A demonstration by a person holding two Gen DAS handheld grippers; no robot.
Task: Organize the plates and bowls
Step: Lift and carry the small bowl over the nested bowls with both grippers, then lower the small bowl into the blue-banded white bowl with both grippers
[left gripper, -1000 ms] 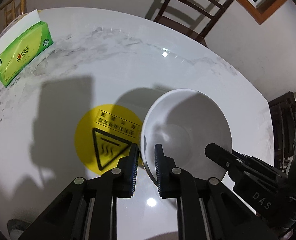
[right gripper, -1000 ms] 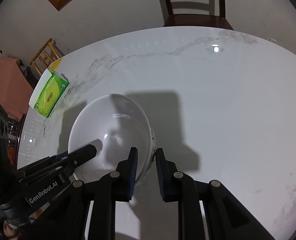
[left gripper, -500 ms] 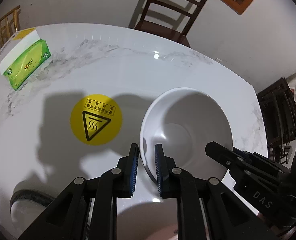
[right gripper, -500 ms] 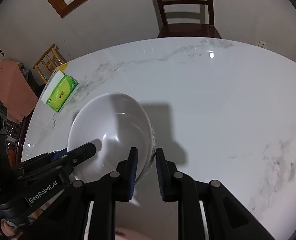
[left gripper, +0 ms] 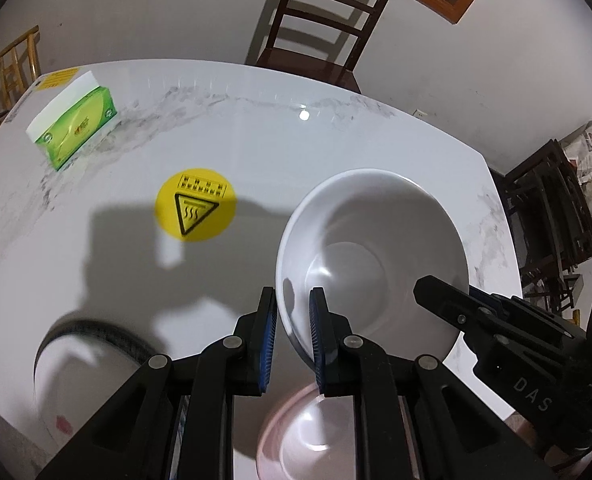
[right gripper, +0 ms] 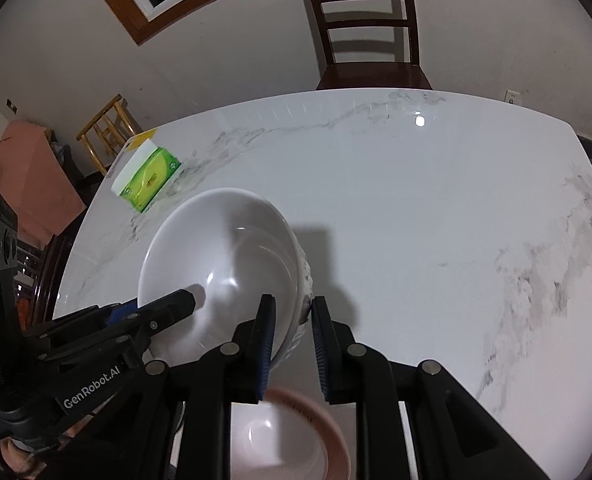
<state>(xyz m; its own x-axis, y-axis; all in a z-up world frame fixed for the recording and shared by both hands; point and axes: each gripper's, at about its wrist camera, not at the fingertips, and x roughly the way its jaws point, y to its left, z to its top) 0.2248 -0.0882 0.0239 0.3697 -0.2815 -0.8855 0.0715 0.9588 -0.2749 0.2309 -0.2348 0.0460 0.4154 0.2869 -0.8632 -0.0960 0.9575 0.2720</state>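
- The left gripper (left gripper: 291, 334) pinches the near rim of the white bowl (left gripper: 370, 258); the right gripper (right gripper: 291, 340) pinches the opposite rim, so both carry it in the air.
- Over the last second the bowl has risen and drawn back from the yellow warning sticker (left gripper: 195, 204) toward the near table (right gripper: 436, 208) edge.
- A pink-rimmed bowl (right gripper: 291, 436) has come into view right under it, and a dark-rimmed plate (left gripper: 79, 356) lies left of that: probably the stacking spot.

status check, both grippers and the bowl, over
Left gripper and right gripper both clamped on white bowl rim, bowl lifted. Pink-rimmed bowl below. Path clear.
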